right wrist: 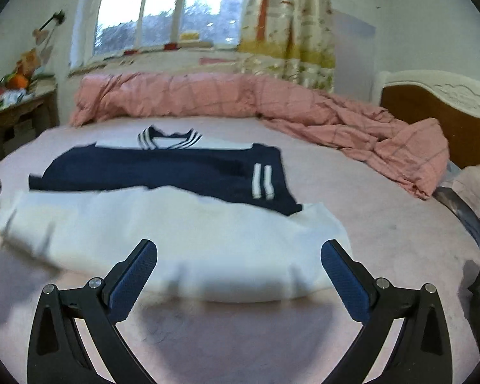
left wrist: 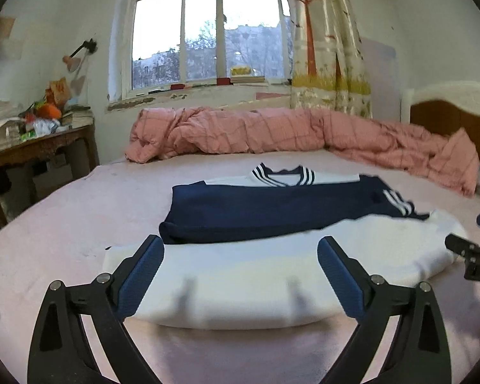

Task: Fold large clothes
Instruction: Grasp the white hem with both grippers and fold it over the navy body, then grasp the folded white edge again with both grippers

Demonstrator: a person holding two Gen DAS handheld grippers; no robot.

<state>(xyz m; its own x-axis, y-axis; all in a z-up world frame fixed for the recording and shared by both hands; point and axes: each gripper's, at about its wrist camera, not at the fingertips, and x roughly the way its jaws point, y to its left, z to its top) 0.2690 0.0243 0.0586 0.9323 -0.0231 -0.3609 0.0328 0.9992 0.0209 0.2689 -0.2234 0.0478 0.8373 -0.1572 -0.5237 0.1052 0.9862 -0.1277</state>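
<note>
A white and navy sweater [left wrist: 259, 268] lies on the pink bed, its sleeves folded across the chest as a navy band [left wrist: 272, 211] with white stripes. The striped collar [left wrist: 280, 176] is at the far end. My left gripper [left wrist: 240, 249] is open and empty, just above the sweater's near white hem. In the right wrist view the same sweater [right wrist: 182, 240] lies ahead, with its navy band [right wrist: 163, 172]. My right gripper [right wrist: 240, 252] is open and empty over the near hem. The right gripper also shows at the right edge of the left wrist view [left wrist: 473, 256].
A rumpled pink checked duvet [left wrist: 304, 134] lies along the far side of the bed sheet [left wrist: 80, 224]. A cluttered wooden desk [left wrist: 32, 150] stands at the left. A headboard [right wrist: 438, 112] is at the right. A window and a curtain are behind.
</note>
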